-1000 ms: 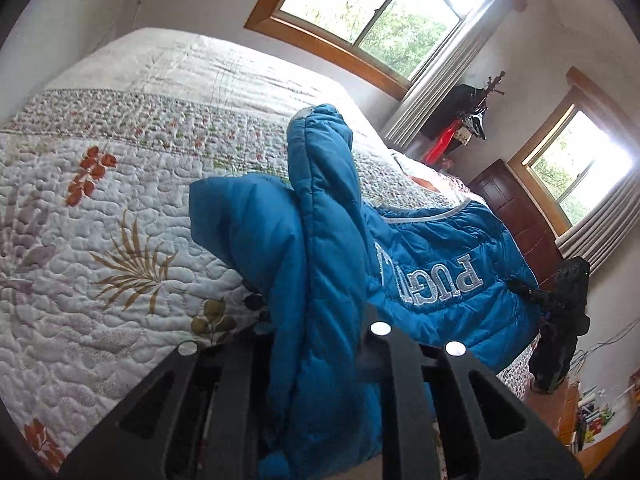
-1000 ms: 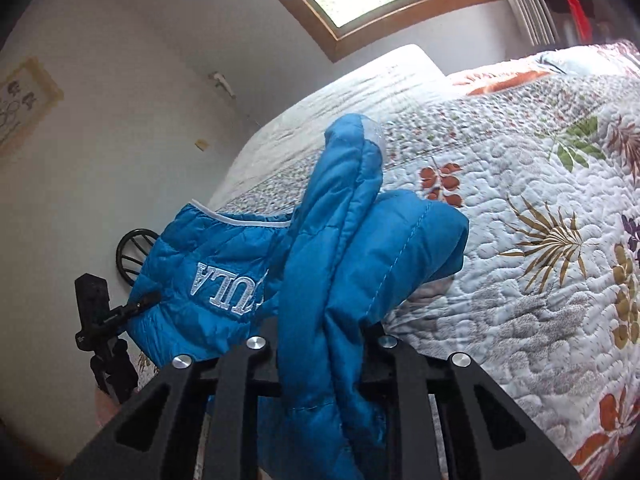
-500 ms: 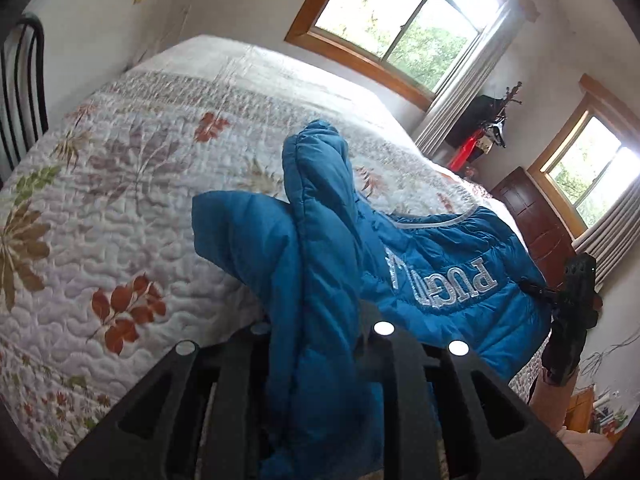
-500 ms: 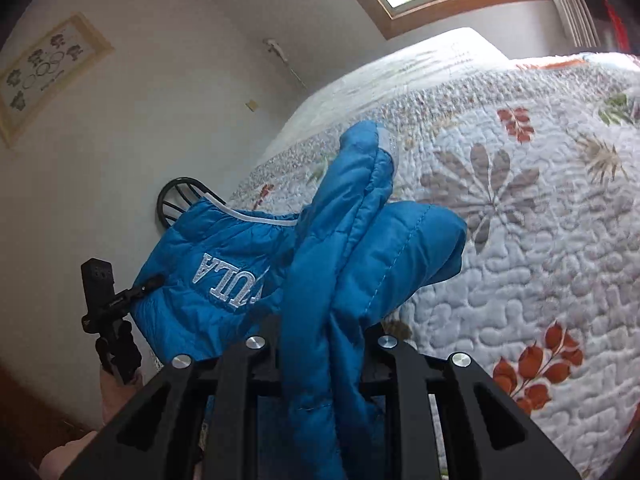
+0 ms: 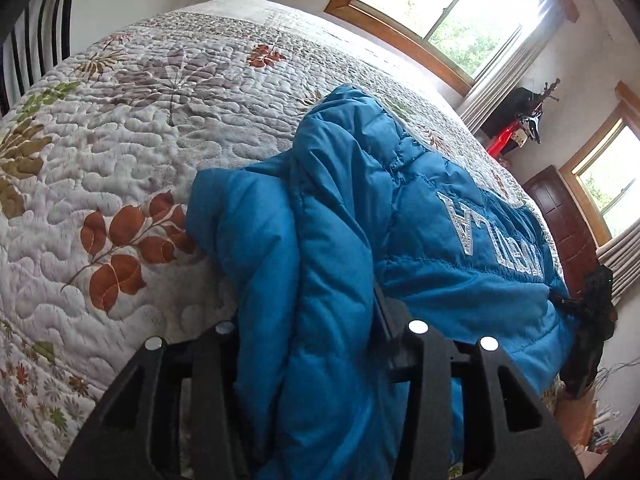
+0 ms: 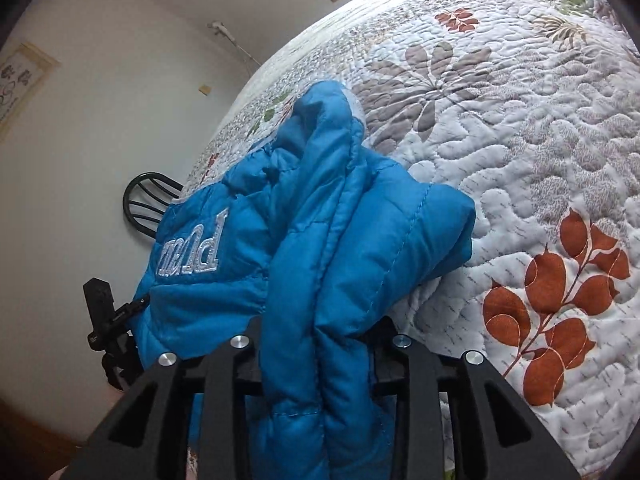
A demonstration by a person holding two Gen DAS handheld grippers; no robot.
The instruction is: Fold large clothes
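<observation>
Room first: a bedroom with wood-framed windows (image 5: pixel 452 12), a dark wooden door (image 5: pixel 560 216) and a black metal chair (image 6: pixel 150 200) by the wall. The work surface is a bed covered by a white quilted bedspread with leaf prints (image 5: pixel 132 152), soft and level enough to take a fold. The blue puffy quilted jacket with silver lettering (image 5: pixel 432 232) lies at the near edge of the bed, long axis running sideways between the two hands, body spread on the quilt with lettering up. The left gripper (image 5: pixel 316 332) has one bunched end rising through its jaws; the right gripper (image 6: pixel 320 340) has the other end (image 6: pixel 320 280), so neither hand is nearer. Both sets of jaws are opening, with fabric between them; whether the pads still bite cannot be told, since the cloth hides them. Judgement: this is the set-down and release, and each end should drop just ahead of its gripper.
</observation>
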